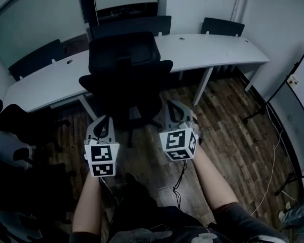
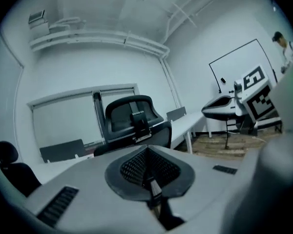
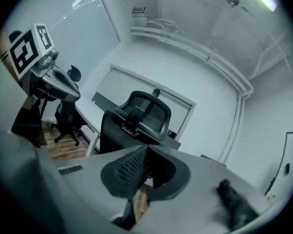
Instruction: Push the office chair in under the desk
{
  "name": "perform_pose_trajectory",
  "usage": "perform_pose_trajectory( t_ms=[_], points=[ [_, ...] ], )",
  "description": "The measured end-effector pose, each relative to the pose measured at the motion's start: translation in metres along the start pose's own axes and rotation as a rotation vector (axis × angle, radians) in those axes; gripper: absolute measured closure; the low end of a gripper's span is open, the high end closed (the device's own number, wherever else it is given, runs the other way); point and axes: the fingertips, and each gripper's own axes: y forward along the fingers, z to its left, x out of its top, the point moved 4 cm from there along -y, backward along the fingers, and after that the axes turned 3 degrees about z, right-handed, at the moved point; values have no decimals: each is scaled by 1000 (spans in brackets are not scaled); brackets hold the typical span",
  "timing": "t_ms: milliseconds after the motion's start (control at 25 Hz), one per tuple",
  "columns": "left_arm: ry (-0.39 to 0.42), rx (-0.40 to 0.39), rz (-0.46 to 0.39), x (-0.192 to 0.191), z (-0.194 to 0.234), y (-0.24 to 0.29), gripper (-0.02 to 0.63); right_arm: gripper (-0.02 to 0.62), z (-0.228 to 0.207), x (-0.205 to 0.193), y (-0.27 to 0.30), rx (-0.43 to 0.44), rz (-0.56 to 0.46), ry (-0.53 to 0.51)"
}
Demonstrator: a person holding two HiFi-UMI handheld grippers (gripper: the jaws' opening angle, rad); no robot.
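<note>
Head view puts the office chair (image 1: 125, 70) before the desk (image 1: 218, 49), seemingly not fully under, so press your closed, empty left gripper (image 1: 103, 122) and right gripper (image 1: 175, 110) evenly on its back.

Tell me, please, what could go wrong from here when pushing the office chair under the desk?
1. The left gripper and right gripper are shut and empty; such narrow contact may slip off the office chair backrest and swivel it.
2. Its base could catch the desk on its slanted leg.
3. Pushed too far, it may bump the opposite chair.
</note>
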Motion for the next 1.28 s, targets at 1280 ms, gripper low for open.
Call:
perform_pose_trajectory(
  t_ms=[1280],
  points=[
    [-139, -86, 14, -75, 32, -125, 592, 574, 120, 24, -107, 39, 95, 146]
  ],
)
